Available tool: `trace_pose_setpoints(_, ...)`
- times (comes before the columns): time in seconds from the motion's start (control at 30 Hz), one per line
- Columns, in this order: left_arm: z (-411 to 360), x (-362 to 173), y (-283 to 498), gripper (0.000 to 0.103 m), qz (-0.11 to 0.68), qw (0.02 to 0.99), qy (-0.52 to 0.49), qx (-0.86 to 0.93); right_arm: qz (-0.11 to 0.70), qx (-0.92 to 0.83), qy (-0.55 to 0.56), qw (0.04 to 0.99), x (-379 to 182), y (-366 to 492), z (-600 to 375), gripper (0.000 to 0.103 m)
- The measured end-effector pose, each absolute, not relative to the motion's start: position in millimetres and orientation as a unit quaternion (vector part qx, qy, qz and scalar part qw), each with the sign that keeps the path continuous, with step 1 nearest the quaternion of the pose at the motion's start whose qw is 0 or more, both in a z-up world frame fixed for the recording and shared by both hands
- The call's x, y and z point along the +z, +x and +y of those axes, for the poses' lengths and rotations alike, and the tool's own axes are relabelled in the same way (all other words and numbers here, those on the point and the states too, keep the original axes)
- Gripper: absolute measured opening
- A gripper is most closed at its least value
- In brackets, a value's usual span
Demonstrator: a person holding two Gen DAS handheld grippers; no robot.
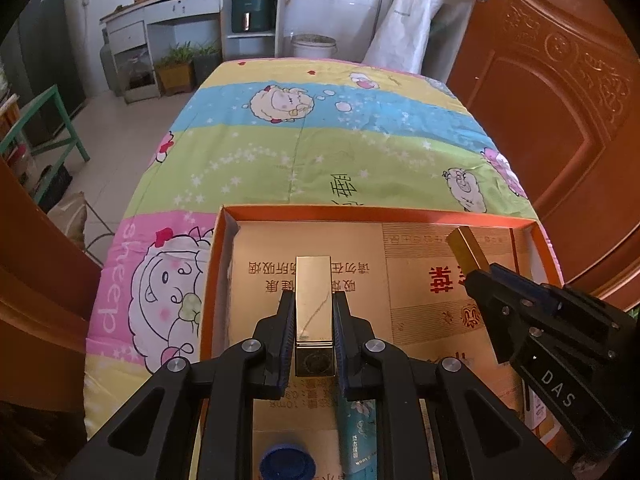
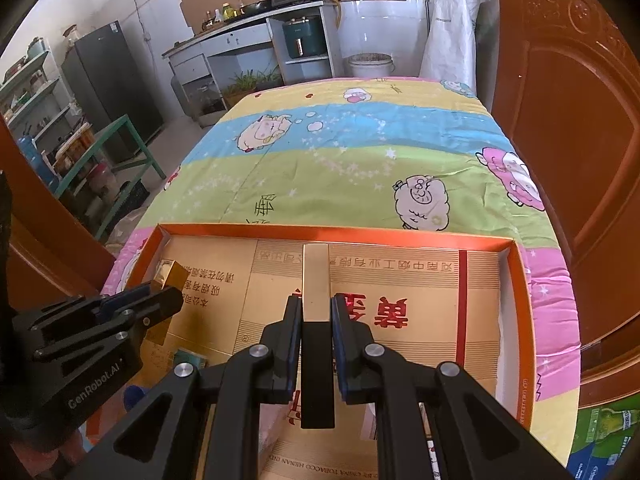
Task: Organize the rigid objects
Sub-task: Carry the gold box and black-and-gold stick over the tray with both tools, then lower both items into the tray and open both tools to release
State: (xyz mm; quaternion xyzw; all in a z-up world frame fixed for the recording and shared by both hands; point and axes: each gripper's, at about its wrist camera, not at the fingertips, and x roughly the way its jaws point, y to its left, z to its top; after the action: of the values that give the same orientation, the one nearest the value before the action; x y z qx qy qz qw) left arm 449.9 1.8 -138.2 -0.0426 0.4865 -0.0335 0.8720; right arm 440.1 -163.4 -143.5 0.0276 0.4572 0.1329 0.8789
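A shallow orange tray [image 1: 376, 212] lined with gold printed card lies on the sheep-print cloth. My left gripper [image 1: 313, 296] is shut on a gold rectangular box [image 1: 313, 280], held lengthwise over the tray's left half. In the right wrist view this box [image 2: 170, 276] sticks out of the left gripper [image 2: 168, 294] at the left. My right gripper [image 2: 316, 298] is shut on a slim box with a gold far half [image 2: 316, 276] and a black near half, above the tray's [image 2: 332, 232] middle. From the left wrist view the right gripper [image 1: 474, 274] holds this slim box [image 1: 466, 246] near the far right corner.
A blue cap [image 1: 286, 464] and a teal tube [image 1: 360, 432] lie in the tray's near part. The cloth-covered surface [image 2: 360, 152] stretches beyond the tray. A brown door [image 2: 580, 160] stands close on the right, and a green frame [image 2: 132, 148] on the floor to the left.
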Motion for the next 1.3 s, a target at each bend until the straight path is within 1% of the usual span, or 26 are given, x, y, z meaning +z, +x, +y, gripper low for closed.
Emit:
trace_pose_setpoints(0.27, 3, -150, 455, 0.018, 0.501, 0.864, -0.043, -0.027, 0.462, 0.125, 0.016, 0.878, -150, 443, -157, 0.015)
trace_pose_setpoints(0.67, 3, -157, 455, 0.018, 0.499, 0.865, -0.040, -0.025, 0.469, 0.116, 0.006, 0.875, -160, 444, -155, 0.015)
trace_pose_setpoints(0.73, 3, -157, 455, 0.020, 0.499, 0.865, -0.040, -0.025, 0.470, 0.115, 0.006, 0.875, -160, 444, -155, 0.015)
trace_pose_setpoints(0.87, 3, -158, 455, 0.020, 0.499, 0.865, -0.042, -0.023, 0.470, 0.114, 0.006, 0.875, -160, 444, -153, 0.015)
trace_pose_setpoints(0.97, 3, -157, 455, 0.021, 0.498, 0.866, -0.040, -0.022, 0.469, 0.114, 0.010, 0.876, -161, 444, -154, 0.016)
trace_pose_setpoints(1.0, 3, -157, 455, 0.024, 0.498, 0.866, -0.041, -0.022, 0.470, 0.114, 0.011, 0.875, -161, 444, -154, 0.016)
trace_pose_setpoints(1.03, 3, -157, 455, 0.029, 0.498, 0.866, -0.042, -0.021, 0.470, 0.113, 0.012, 0.875, -161, 444, -155, 0.016)
trace_pose_setpoints(1.07, 4, -156, 455, 0.032, 0.496, 0.867, -0.043, -0.020, 0.470, 0.113, 0.012, 0.875, -161, 444, -155, 0.017)
trace_pose_setpoints(1.1, 5, -155, 454, 0.037, 0.494, 0.868, -0.046, -0.021, 0.468, 0.114, 0.011, 0.876, -161, 444, -155, 0.020)
trace_pose_setpoints(1.13, 5, -155, 454, 0.039, 0.493, 0.868, -0.048, -0.021, 0.465, 0.114, 0.011, 0.878, -160, 443, -155, 0.023)
trace_pose_setpoints(1.2, 6, -153, 453, 0.041, 0.490, 0.870, -0.051, -0.022, 0.460, 0.113, 0.014, 0.880, -159, 443, -156, 0.037)
trace_pose_setpoints(1.27, 6, -150, 452, 0.041, 0.488, 0.871, -0.052, -0.022, 0.457, 0.114, 0.021, 0.882, -157, 441, -158, 0.041)
trace_pose_setpoints(1.3, 6, -149, 451, 0.042, 0.487, 0.872, -0.052, -0.023, 0.455, 0.115, 0.024, 0.883, -155, 440, -159, 0.041)
